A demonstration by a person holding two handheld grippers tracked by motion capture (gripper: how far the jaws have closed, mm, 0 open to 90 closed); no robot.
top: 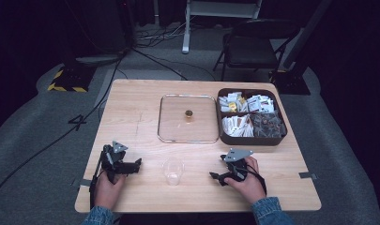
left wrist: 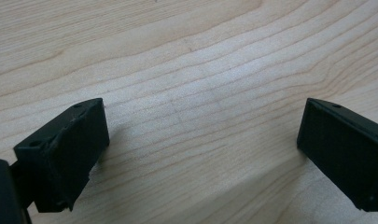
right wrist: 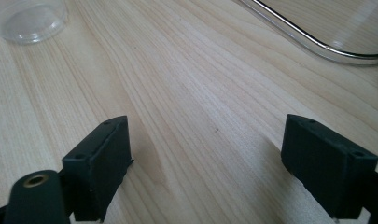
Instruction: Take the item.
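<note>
A clear plastic cup point(top: 172, 170) stands upright near the bench's near edge; a glass lid point(top: 188, 118) lies flat beside a dark, packet-filled box point(top: 251, 116) toward the far right corner.

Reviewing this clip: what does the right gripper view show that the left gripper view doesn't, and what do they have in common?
Right gripper view: the clear plastic cup at upper left and the metal-rimmed glass lid at upper right, both resting on the table. Left gripper view: bare wood grain between its fingers, nothing else. Shared: the light wooden table, and each gripper open, the left gripper and the right gripper both empty with black fingers spread wide.
</note>
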